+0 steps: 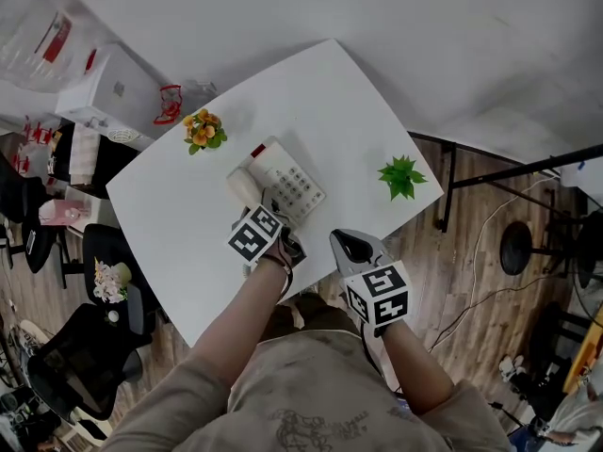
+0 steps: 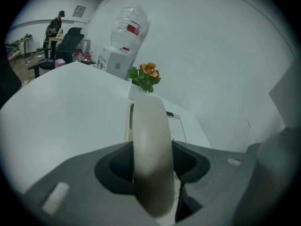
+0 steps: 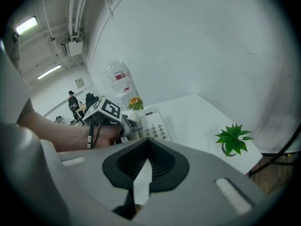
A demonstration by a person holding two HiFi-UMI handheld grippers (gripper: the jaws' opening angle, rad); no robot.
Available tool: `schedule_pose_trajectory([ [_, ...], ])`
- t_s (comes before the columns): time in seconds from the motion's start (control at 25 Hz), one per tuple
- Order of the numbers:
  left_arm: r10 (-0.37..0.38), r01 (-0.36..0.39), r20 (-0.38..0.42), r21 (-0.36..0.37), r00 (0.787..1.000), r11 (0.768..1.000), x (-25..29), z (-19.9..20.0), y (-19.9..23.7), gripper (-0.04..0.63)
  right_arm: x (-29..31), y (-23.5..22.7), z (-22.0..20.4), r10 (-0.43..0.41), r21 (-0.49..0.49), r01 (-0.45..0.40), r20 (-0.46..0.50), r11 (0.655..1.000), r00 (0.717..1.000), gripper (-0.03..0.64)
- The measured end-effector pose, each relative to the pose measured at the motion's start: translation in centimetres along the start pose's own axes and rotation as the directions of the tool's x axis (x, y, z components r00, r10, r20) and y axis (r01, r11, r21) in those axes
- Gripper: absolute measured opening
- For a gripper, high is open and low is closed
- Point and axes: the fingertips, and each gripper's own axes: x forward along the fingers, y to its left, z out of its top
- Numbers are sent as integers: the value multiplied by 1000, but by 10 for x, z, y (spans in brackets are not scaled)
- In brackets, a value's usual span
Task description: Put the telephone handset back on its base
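A cream telephone handset [image 1: 242, 187] lies along the left side of the white base [image 1: 293, 184] with its grey keypad, near the middle of the white table [image 1: 358, 111]. I cannot tell whether it rests in the cradle or hangs just over it. My left gripper [image 1: 268, 211] is shut on the handset [image 2: 149, 149], which runs upright between the jaws of that gripper [image 2: 151, 166], with the base [image 2: 176, 127] behind it. My right gripper [image 1: 347, 245] hovers at the table's near edge, right of the phone. Its jaws [image 3: 146, 149] are shut on nothing.
An orange flower pot [image 1: 202, 130] stands behind the phone and a small green plant [image 1: 401, 176] at the table's right. A water dispenser [image 1: 104, 92] and office chairs [image 1: 105, 252] stand to the left. Cables cross the wooden floor [image 1: 490, 281] on the right.
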Motion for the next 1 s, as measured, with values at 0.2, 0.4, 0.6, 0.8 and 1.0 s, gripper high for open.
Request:
schedule_pose_trajectory([
  [0.2, 18, -18, 7, 35, 1000, 999, -1, 1, -1, 218, 2, 4, -2, -1, 0, 1, -10, 1000, 1000, 28],
  [0.4, 33, -37, 58, 69, 998, 997, -4, 12, 0, 224, 0, 6, -4, -3, 6, 4, -14, 1000, 1000, 28],
  [0.6, 15, -19, 38, 102, 999, 995, -9, 13, 2, 227, -3, 9, -4, -7, 2, 7, -11, 1000, 1000, 28],
  [0.8, -6, 2, 30, 117, 1000, 993, -24, 23, 3, 230, -9, 9, 15, -18, -14, 18, 34, 1000, 999, 26],
  [1.0, -125, 105, 59, 269, 990, 957, -64, 52, -24, 229, -24, 7, 54, -33, -40, 38, 130, 998, 991, 28],
])
